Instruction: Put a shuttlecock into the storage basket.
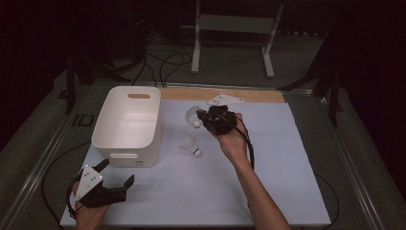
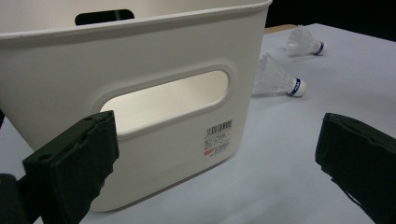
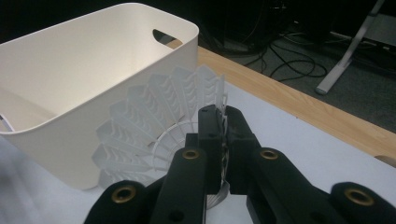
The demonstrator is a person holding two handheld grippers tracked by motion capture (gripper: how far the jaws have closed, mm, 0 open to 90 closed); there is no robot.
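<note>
High view, left to right: left gripper, bin, 2 shuttlecocks, right gripper, all over a pale table (image 1: pixel 201 191).
Left gripper (image 1: pixel 117 173): jaws spread wide, nothing between them; sits at the near left corner of the table, just in front of the bin. Left gripper view confirms the gap, bin wall on one side of it.
Bin (image 1: pixel 125 125): white plastic, rounded corners, slot handle at each end, barcode label low on the near wall; upright.
Free shuttlecock (image 1: pixel 190 145): lying on its side on the table, right of the bin; white skirt, white cork with a blue band.
Held shuttlecock (image 3: pixel 159 126): white plastic skirt of ribbed, feather-shaped vanes over an open lattice; raised off the table, right of the bin's far end.
Right gripper (image 3: pixel 223 140): jaws clamped on the skirt's rim.
</note>
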